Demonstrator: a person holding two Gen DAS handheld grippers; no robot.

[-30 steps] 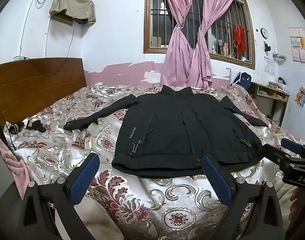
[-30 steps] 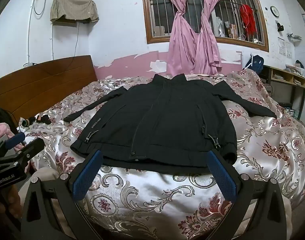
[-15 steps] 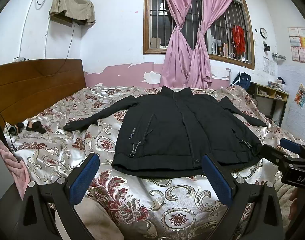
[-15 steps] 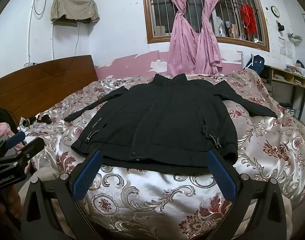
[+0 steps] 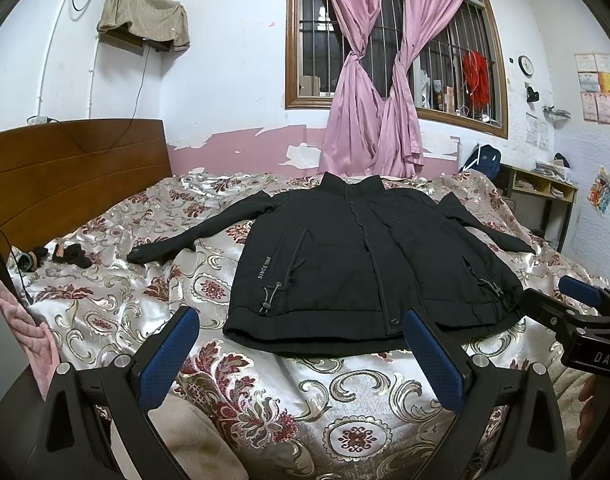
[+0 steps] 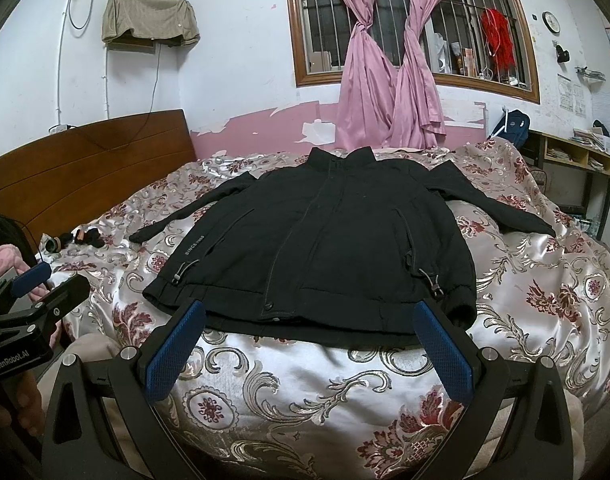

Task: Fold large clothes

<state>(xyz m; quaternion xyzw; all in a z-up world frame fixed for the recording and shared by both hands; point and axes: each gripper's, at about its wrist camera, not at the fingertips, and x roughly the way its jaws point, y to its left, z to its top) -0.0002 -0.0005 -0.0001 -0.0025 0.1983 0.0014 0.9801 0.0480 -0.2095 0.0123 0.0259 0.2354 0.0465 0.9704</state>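
A black jacket [image 5: 365, 264] is lying flat in the middle of the frame on a shiny flowered bedspread [image 5: 265, 392]. Its collar is pointing up toward the pink curtains [image 5: 369, 92], its hem is facing the bottom, and its sleeves are spreading out to both sides. The cloth is looking soft and thick. The left gripper [image 5: 301, 360] and right gripper [image 6: 309, 352] are both hanging wide apart below the hem, holding nothing, with bare bedspread all around.
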